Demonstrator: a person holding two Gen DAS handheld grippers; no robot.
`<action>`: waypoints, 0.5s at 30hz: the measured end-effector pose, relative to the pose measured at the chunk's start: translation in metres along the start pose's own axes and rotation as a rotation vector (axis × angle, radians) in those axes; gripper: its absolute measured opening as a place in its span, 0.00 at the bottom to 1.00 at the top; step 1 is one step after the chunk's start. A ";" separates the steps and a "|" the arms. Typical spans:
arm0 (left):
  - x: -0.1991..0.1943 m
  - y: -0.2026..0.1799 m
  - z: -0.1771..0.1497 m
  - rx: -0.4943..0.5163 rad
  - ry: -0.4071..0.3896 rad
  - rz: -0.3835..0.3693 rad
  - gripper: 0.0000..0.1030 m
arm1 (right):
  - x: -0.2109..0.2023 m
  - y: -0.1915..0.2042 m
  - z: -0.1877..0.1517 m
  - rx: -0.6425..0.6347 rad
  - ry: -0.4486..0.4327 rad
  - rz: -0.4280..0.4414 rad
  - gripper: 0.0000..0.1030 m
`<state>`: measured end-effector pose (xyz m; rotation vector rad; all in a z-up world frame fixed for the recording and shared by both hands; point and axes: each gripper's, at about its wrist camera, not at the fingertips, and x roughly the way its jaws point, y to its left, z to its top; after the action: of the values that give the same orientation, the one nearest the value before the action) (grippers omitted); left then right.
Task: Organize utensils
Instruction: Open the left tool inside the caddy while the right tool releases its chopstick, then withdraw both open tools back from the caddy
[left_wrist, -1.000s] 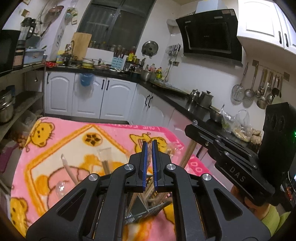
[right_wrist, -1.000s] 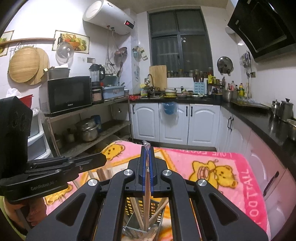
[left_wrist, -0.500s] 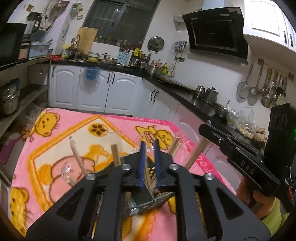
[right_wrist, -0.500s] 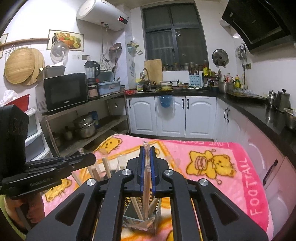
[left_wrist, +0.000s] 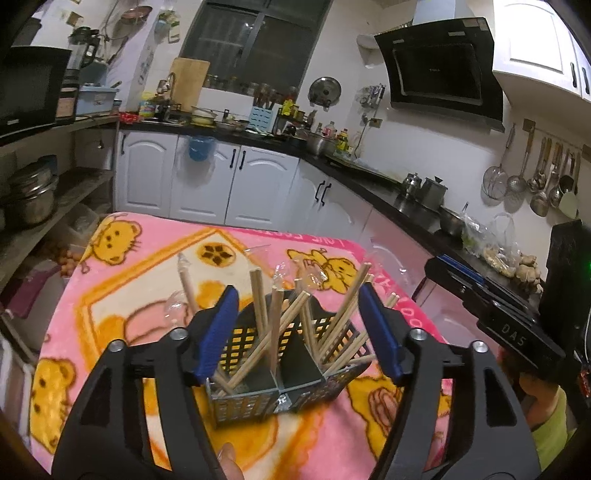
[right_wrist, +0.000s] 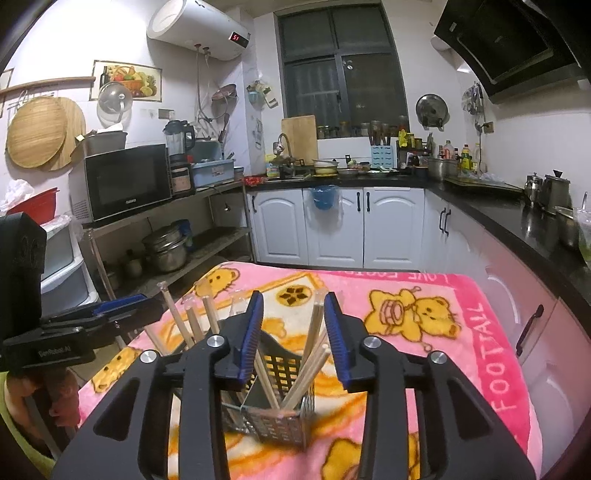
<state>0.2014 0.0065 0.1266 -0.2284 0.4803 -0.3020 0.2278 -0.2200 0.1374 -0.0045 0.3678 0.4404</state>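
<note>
With both the left claw (left_wrist: 297, 328) and right claw (right_wrist: 294, 334) spread empty over the basket (left_wrist: 280, 384) of chopsticks (left_wrist: 275, 325), dropping looks done; next, probably fetch another.

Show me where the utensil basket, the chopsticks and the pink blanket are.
utensil basket (left_wrist: 242, 404): left wrist view, front mesh wall.
chopsticks (left_wrist: 258, 299): left wrist view, shaft of an upright stick.
pink blanket (right_wrist: 491, 354): right wrist view, bare right border.

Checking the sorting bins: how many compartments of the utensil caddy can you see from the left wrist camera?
2. The utensil caddy shows a left compartment and a right compartment, split by a central divider, both holding wooden chopsticks. More compartments may be hidden behind.
</note>
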 end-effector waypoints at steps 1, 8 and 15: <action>-0.002 0.000 -0.001 -0.001 -0.002 0.002 0.65 | -0.003 0.001 -0.002 -0.002 0.000 -0.001 0.37; -0.018 0.003 -0.009 -0.006 -0.008 0.011 0.82 | -0.019 0.004 -0.013 -0.006 -0.001 0.003 0.52; -0.029 0.006 -0.022 -0.014 -0.001 0.028 0.89 | -0.037 0.012 -0.024 -0.012 -0.006 0.006 0.71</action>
<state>0.1679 0.0183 0.1184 -0.2351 0.4841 -0.2710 0.1837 -0.2264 0.1282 -0.0140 0.3592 0.4486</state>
